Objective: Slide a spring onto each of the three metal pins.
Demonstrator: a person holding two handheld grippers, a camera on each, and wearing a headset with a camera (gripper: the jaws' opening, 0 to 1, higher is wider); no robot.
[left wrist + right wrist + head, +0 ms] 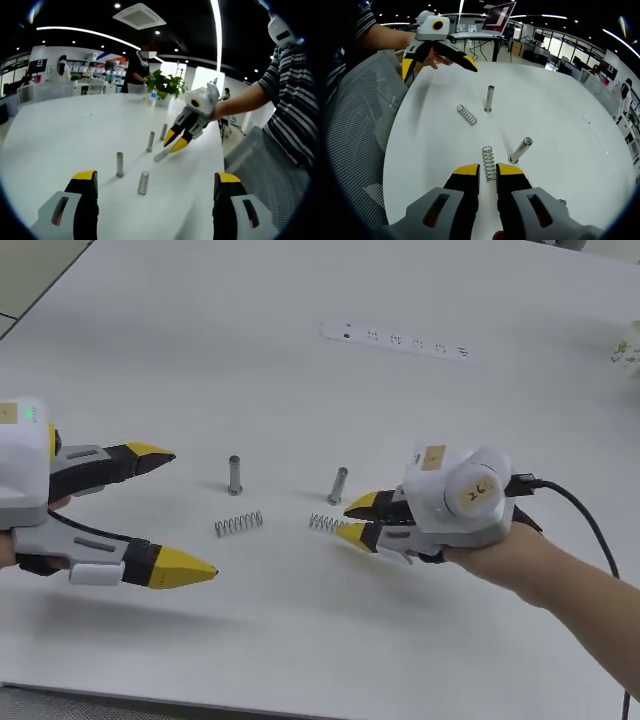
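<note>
your left gripper (190,510) is wide open, holding nothing; your right gripper (489,171) is narrow, tips around the end of a spring (487,157).

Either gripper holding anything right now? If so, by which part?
Nothing held, it seems. The left gripper is wide open; the right gripper is narrowly open around the near end of a spring lying on the table.
</note>
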